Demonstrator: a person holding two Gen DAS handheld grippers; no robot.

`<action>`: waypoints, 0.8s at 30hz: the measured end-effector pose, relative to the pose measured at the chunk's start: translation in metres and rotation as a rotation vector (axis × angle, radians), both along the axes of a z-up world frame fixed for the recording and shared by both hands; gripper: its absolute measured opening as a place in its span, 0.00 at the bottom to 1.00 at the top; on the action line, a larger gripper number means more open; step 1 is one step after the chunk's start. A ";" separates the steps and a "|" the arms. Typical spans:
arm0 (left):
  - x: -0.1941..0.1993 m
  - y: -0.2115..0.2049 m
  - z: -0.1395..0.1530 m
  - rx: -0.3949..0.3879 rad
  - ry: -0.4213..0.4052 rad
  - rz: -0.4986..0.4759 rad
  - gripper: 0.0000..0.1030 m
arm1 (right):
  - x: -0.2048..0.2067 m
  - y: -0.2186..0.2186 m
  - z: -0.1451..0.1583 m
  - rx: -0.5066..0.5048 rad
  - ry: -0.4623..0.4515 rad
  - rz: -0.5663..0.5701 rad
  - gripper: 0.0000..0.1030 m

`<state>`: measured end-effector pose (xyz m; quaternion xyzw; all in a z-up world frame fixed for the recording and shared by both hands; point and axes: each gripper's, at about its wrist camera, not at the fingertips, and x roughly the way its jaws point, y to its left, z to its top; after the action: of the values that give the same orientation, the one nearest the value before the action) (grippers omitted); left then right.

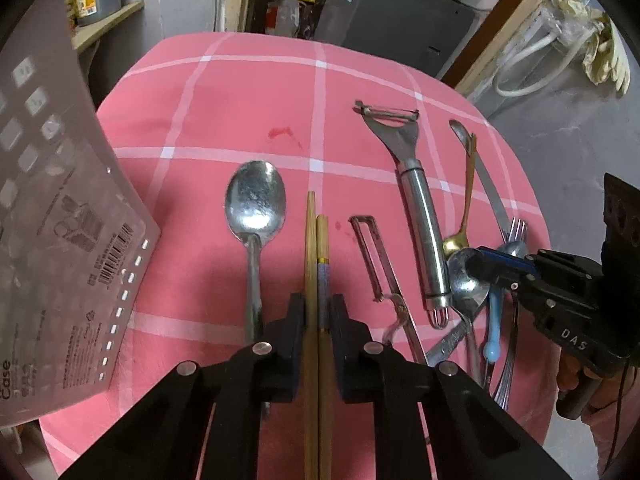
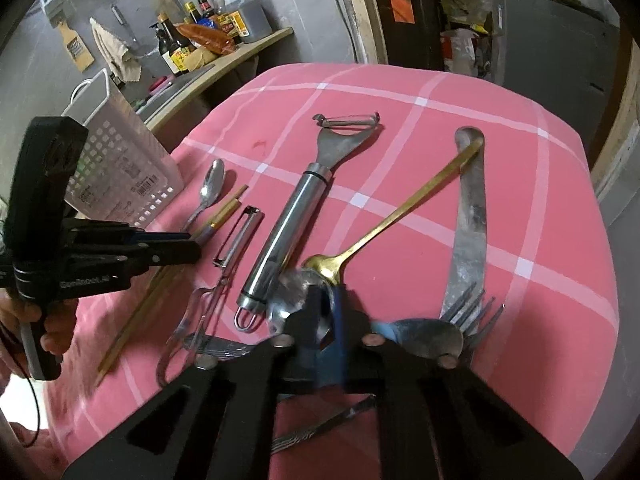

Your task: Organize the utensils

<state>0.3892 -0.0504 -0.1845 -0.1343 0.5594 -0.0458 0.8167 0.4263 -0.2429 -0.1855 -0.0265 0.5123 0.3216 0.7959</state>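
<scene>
My left gripper (image 1: 318, 312) is shut on a pair of wooden chopsticks (image 1: 316, 248) that point away over the pink checked tablecloth (image 1: 240, 92); it also shows in the right wrist view (image 2: 188, 246). A large steel spoon (image 1: 256, 200) lies just left of the chopsticks. My right gripper (image 2: 326, 308) is closed around a steel spoon (image 2: 296, 296) in the utensil pile; it shows in the left wrist view (image 1: 480, 260). A steel Y-peeler (image 1: 412, 192), a swivel peeler (image 1: 376, 256), a gold spoon (image 2: 400, 216), a knife (image 2: 470, 208) and forks (image 2: 472, 304) lie around it.
A white perforated plastic utensil basket (image 2: 128, 168) stands at the table's left edge, seen close in the left wrist view (image 1: 60, 200). A counter with sauce bottles (image 2: 180, 48) is behind it. The table's far edge drops to a grey floor.
</scene>
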 end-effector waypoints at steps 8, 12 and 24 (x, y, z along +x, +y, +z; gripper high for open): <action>-0.016 -0.015 0.019 -0.040 -0.020 -0.035 0.12 | -0.023 -0.020 0.028 0.049 -0.038 -0.098 0.03; -0.031 -0.010 0.039 -0.054 -0.081 -0.038 0.12 | -0.044 -0.028 0.056 0.043 -0.129 -0.149 0.03; -0.052 0.041 0.159 -0.124 -0.389 0.016 0.12 | -0.079 -0.012 0.169 0.039 -0.435 -0.335 0.03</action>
<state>0.3374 -0.0096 -0.0253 -0.1776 0.3863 -0.0987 0.8997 0.3473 -0.2554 -0.0167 0.0054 0.3200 0.1819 0.9298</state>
